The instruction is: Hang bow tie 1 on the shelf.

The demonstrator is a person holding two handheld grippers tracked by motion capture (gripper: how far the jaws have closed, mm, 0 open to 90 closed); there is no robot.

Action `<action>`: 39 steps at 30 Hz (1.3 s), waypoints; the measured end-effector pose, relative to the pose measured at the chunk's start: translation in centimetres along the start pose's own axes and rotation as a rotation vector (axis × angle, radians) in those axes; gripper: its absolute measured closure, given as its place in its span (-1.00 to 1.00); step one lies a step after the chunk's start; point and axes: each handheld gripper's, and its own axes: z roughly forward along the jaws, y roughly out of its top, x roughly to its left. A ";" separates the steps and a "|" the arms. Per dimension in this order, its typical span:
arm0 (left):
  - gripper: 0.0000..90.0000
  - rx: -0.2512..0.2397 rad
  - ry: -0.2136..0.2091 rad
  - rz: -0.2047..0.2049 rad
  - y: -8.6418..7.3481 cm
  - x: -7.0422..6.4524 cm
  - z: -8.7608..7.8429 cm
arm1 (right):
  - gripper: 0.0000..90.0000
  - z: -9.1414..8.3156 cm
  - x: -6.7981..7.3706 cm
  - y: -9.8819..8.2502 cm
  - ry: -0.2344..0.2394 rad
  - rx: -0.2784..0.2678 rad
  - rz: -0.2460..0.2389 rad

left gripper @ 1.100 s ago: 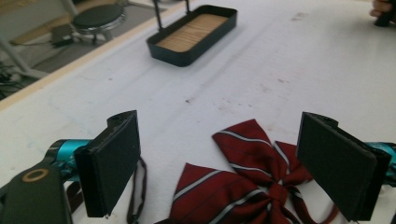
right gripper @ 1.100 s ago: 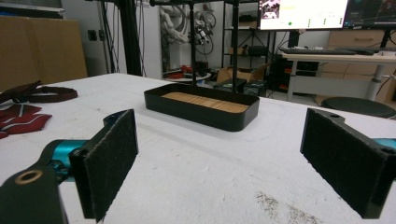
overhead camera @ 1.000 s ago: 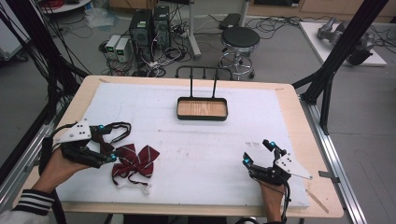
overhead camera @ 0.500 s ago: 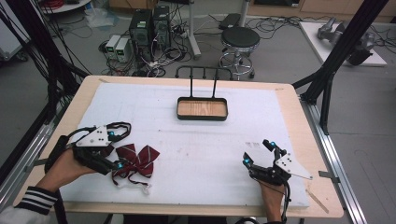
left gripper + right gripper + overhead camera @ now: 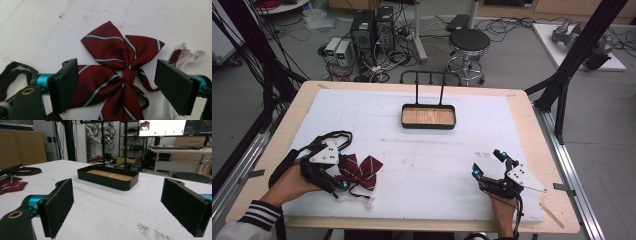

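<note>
A dark red bow tie point(image 5: 363, 170) with pale stripes lies flat on the white mat, its white elastic strap point(image 5: 190, 55) trailing beside it. My left gripper point(image 5: 343, 170) hangs low over the bow's left side. In the left gripper view its jaws stand one on each side of the bow tie point(image 5: 117, 72), pads off the cloth. The jaws of the left gripper point(image 5: 120, 87) have just been closing and are still wide. My right gripper point(image 5: 487, 162) rests near the mat's front right, open with nothing between its jaws. In its own view the right gripper point(image 5: 120, 205) faces a black tray.
A black tray point(image 5: 428, 125) with a wooden floor sits at the mat's far middle, also seen in the right gripper view point(image 5: 107, 182). A black hook stand point(image 5: 430, 76) rises behind it. A dark cable loop point(image 5: 332, 135) lies by my left hand.
My left gripper has moved right and down onto the bow tie, and its jaws now straddle it. The right gripper has stayed where it was.
</note>
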 end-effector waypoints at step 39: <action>0.46 0.321 -0.132 0.058 1.3 0.5 3.3 | -0.77 0.0 -0.1 0.0 0.000 -0.003 0.010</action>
